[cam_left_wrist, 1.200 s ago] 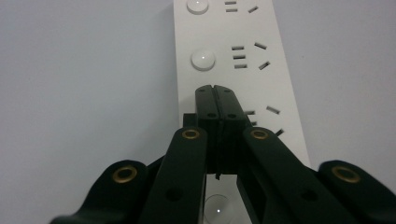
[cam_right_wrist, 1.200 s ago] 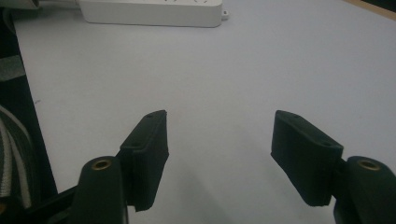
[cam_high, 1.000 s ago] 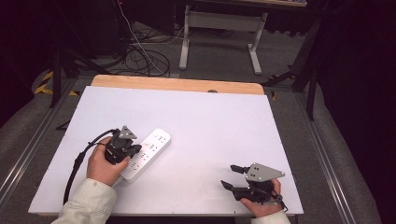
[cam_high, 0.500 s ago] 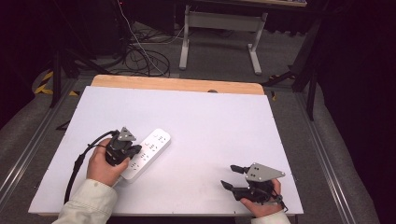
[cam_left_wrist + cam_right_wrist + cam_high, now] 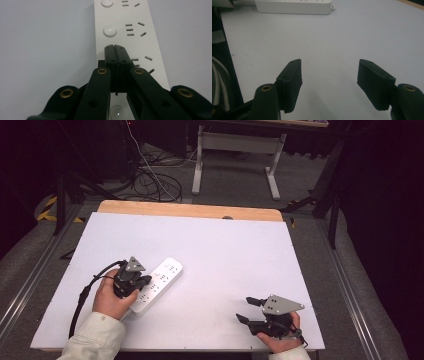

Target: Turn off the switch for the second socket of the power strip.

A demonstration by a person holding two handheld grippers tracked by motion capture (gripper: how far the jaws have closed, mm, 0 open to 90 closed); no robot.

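A white power strip [image 5: 156, 285] lies at the near left of the white table [image 5: 225, 250]. The left gripper [image 5: 115, 47], jaws pressed together and holding nothing, bears on one of its round switch buttons, seemingly mid-press. The right gripper [image 5: 251, 309] waits wide open and empty, near right. Further buttons [image 5: 110, 31] probably remain.

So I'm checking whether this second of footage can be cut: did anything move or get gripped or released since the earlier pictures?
Nothing visibly changed. The left gripper stays shut over the power strip, and the right gripper stays open, empty, at the table's near right.
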